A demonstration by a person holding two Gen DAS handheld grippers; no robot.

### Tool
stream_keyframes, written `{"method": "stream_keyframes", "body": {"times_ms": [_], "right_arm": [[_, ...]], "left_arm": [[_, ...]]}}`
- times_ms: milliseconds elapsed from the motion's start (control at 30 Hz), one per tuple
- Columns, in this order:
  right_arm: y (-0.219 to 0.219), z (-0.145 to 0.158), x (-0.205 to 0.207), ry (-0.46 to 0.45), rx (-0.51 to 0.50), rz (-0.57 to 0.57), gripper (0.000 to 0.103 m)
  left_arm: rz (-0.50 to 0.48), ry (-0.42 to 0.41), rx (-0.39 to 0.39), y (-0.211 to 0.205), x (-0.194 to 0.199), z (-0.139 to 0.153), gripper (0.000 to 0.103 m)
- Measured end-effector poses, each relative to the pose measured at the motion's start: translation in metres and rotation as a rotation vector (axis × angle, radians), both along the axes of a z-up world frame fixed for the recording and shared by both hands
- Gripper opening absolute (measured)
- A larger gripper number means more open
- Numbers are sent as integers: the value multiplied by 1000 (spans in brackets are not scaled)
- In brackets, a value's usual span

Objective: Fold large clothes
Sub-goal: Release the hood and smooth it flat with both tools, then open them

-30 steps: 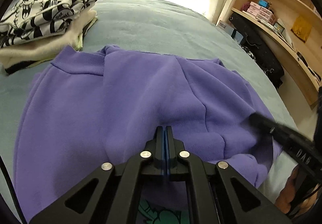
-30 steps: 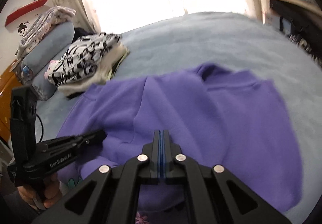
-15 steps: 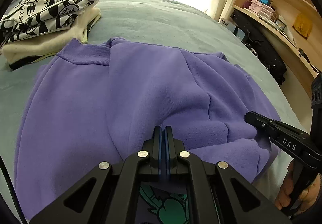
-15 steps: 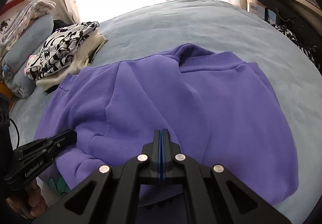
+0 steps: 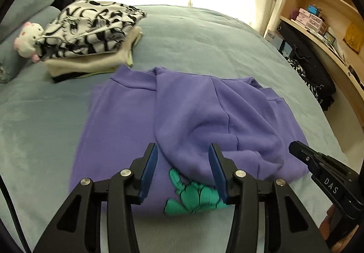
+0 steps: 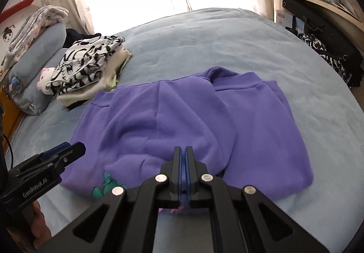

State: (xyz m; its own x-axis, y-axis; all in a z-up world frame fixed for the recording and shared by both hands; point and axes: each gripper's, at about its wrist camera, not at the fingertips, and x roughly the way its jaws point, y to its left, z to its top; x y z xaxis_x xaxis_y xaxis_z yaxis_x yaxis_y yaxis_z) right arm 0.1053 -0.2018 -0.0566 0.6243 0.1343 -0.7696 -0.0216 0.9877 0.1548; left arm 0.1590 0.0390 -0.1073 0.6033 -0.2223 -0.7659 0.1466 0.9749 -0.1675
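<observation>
A purple sweatshirt (image 5: 127, 121) lies folded on the blue-grey bed (image 5: 204, 48), its sleeves laid over the body and a green print (image 5: 193, 196) showing at the near hem. My left gripper (image 5: 183, 151) hovers just above that near edge. Its jaws are opening and grip nothing; the cloth lies beneath them. My right gripper (image 6: 183, 150) is shut with nothing seen between its pads, above the near edge of the sweatshirt (image 6: 261, 128). Each gripper shows in the other's view: the right gripper (image 5: 295, 148) at the sweatshirt's right corner, the left gripper (image 6: 76, 147) at its left corner.
A stack of folded clothes (image 5: 91, 32), black-and-white print on top, sits at the far left of the bed with a small plush toy (image 5: 25, 41) beside it. Pillows (image 6: 38, 53) lie further left. Wooden shelves (image 5: 323, 32) and dark bags (image 5: 307, 64) line the right side.
The left gripper's jaws have come apart from shut. Both grippers have drawn back and up from the sweatshirt, which now lies flat with more of the green print uncovered.
</observation>
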Motion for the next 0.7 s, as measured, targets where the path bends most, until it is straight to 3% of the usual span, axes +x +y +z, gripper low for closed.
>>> {"method": "stream_keyframes", "body": {"times_ms": [167,367,700], "right_arm": [[5,14,-25,-7,21,4,4],[14,20,-55,-25,-6,21,27],[27,13,-88,-40,-47,51,27]], "left_arm": [[46,13,17,13,-29,18,52],[79,10,8,29,-61,29,53],[94,48,-14,52,-91,16,58]]}}
